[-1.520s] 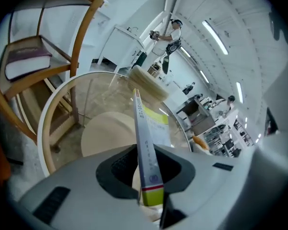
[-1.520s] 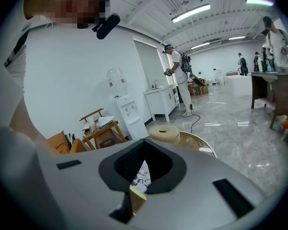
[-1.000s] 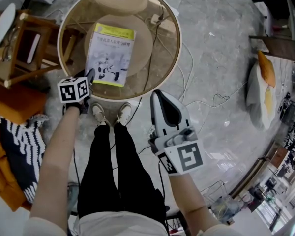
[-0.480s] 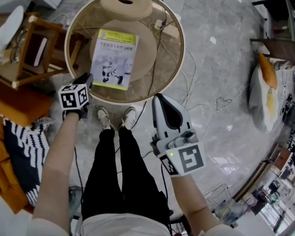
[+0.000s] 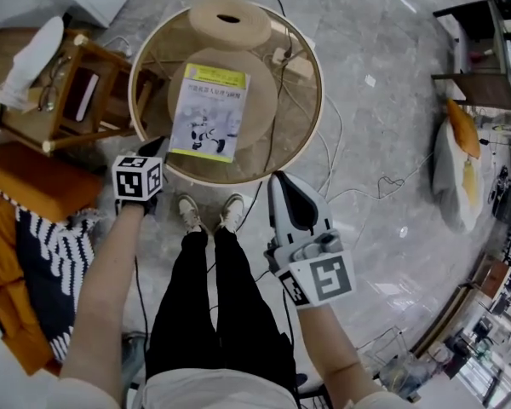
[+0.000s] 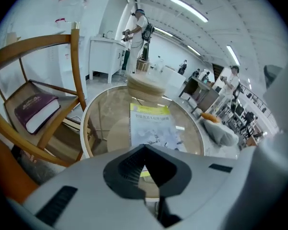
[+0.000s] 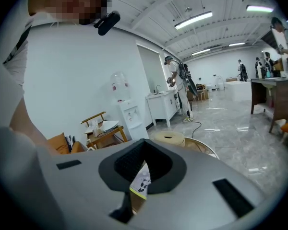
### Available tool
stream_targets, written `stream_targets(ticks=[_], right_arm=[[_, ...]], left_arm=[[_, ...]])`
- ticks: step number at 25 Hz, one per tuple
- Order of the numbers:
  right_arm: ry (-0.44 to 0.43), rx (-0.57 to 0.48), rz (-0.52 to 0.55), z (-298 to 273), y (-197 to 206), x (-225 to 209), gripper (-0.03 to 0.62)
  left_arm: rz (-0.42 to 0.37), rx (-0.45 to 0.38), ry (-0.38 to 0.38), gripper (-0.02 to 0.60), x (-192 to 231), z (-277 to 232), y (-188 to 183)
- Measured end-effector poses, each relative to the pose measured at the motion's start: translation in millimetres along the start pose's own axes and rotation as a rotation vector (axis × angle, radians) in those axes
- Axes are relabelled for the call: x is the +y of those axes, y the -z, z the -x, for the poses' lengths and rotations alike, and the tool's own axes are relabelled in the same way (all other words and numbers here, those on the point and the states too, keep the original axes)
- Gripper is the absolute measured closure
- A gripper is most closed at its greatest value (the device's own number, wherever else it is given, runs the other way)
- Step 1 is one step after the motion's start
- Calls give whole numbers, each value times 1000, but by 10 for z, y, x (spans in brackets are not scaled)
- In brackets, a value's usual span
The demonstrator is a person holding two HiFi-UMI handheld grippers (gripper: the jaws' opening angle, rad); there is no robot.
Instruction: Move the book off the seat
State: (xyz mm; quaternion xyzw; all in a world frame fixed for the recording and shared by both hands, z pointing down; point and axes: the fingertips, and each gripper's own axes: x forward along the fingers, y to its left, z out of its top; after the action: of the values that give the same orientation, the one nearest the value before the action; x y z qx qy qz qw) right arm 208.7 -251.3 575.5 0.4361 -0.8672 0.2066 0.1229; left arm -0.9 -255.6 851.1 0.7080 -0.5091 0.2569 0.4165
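Note:
A dark maroon book [image 6: 36, 110] lies flat on the seat of a wooden chair [image 6: 72, 56] at the left; the head view shows the book [image 5: 79, 94] on that chair [image 5: 60, 135] too. My left gripper [image 5: 156, 143] hangs by the near-left rim of a round glass table [image 5: 311, 118], to the right of the chair and apart from it. Its jaws [image 6: 145, 150] are shut with nothing between them. A pale book with a yellow band [image 5: 209, 113] lies on the glass. My right gripper [image 5: 277, 177] is at the table's near rim, also shut and empty [image 7: 143, 143].
A round wooden spool [image 5: 230, 20] stands at the table's far side, with cables under the glass. The person's shoes [image 5: 209, 211] are close to the table. Orange cushions and a striped cloth [image 5: 34, 228] lie left of them, and a floor cushion [image 5: 456, 169] lies at the right.
The head view has drifted, so table and chair sit lower and further right in the picture. Both grippers keep about the same places beside the table's near rim.

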Motion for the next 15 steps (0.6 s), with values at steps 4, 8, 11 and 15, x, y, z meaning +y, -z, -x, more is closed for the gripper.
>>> stream_targets(ticks=[4, 8, 11, 15], right_arm=[[5, -18, 3, 51, -110, 167, 574], [15, -49, 19, 205, -366, 327, 574], [27, -73, 27, 372, -578, 435, 574], [47, -119, 40, 517, -873, 579, 574]], left_arm=[[65, -84, 63, 566, -136, 326, -226], [51, -126, 75, 566, -275, 681, -403], [35, -152, 88, 566, -420, 1001, -555], [-31, -204, 110, 566, -560, 1401, -895]])
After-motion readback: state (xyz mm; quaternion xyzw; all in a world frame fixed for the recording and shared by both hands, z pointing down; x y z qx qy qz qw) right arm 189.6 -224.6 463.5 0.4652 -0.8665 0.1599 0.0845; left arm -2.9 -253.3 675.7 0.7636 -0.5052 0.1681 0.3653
